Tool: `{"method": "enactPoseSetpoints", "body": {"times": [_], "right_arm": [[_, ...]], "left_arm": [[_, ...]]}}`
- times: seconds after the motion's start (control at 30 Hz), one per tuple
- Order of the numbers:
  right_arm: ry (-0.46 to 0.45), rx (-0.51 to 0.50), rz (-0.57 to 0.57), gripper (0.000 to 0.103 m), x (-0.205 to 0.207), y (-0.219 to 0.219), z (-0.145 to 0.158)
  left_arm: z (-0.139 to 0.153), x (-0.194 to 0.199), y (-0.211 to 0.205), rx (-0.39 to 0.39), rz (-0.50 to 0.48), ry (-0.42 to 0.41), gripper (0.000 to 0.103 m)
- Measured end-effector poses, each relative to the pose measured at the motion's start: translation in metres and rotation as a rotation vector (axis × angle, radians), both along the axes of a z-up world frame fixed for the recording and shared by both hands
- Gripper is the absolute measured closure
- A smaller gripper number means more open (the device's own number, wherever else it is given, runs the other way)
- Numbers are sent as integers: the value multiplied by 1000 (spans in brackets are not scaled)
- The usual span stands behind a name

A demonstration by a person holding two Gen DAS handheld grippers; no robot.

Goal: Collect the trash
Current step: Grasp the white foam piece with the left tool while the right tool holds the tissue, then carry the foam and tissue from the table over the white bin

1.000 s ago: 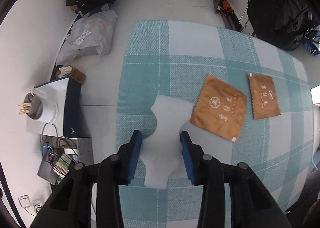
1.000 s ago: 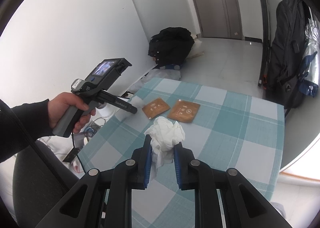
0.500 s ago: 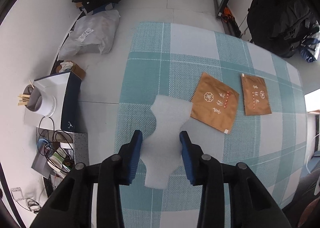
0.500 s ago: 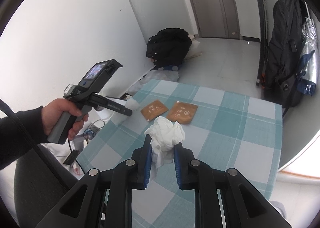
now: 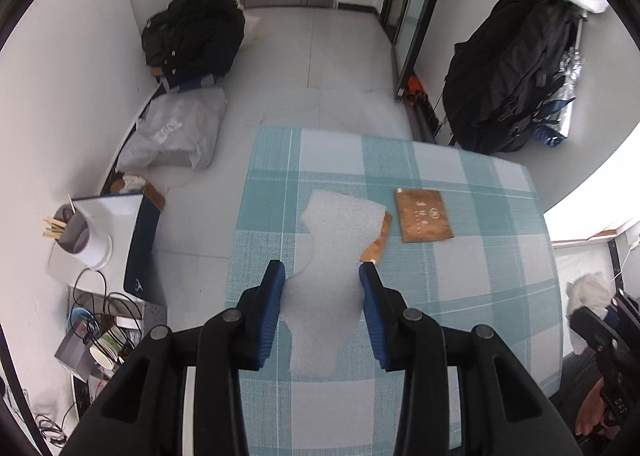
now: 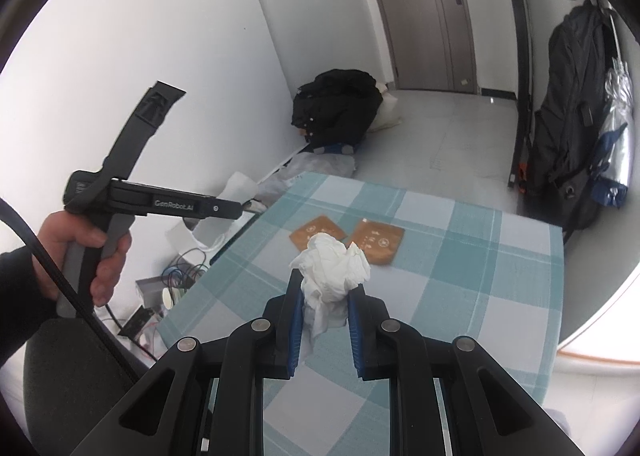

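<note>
A white foam sheet [image 5: 340,223] hangs between the blue fingers of my left gripper [image 5: 321,270], which is shut on it above the teal checked table [image 5: 480,296]. The sheet hides part of one brown packet [image 5: 378,244]; a second brown packet [image 5: 423,215] lies flat to its right. My right gripper [image 6: 327,284] is shut on a crumpled white tissue [image 6: 332,264] over the table's near side. Beyond it lie both brown packets [image 6: 318,234] [image 6: 378,242]. A hand [image 6: 80,248] carries the left gripper [image 6: 236,209] out past the table's left edge.
On the floor left of the table stand a white cup with wooden sticks [image 5: 76,236], a blue-edged box [image 5: 140,240], cables and a plastic bag [image 5: 176,131]. A black jacket [image 5: 196,35] lies by the wall. A black backpack [image 5: 512,67] hangs at the right.
The left gripper has risen and tilted up with the foam sheet, which now overlaps the nearer brown packet. The right gripper with its tissue has stayed put.
</note>
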State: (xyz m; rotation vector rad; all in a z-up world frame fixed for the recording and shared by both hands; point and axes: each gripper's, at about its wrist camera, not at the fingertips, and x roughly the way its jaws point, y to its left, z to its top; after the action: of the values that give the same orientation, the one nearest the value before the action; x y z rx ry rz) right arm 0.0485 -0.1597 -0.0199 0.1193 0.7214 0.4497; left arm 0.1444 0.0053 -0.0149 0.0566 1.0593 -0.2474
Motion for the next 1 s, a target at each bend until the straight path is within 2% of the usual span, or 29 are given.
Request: {"method": "enactPoseSetpoints", "body": {"times": [0.5, 0.73, 0.83, 1.0], "right_arm": [[-64, -27, -24, 84, -2, 15, 46], [-114, -50, -25, 84, -4, 21, 75], [-135, -56, -25, 84, -4, 19, 89], [-159, -60, -27, 84, -10, 8, 108]], "left_arm": [[49, -45, 23, -188, 12, -195, 70], [61, -53, 25, -246, 5, -232, 70], [69, -60, 21, -282, -19, -272, 70], [81, -64, 8, -311, -51, -283, 70]]}}
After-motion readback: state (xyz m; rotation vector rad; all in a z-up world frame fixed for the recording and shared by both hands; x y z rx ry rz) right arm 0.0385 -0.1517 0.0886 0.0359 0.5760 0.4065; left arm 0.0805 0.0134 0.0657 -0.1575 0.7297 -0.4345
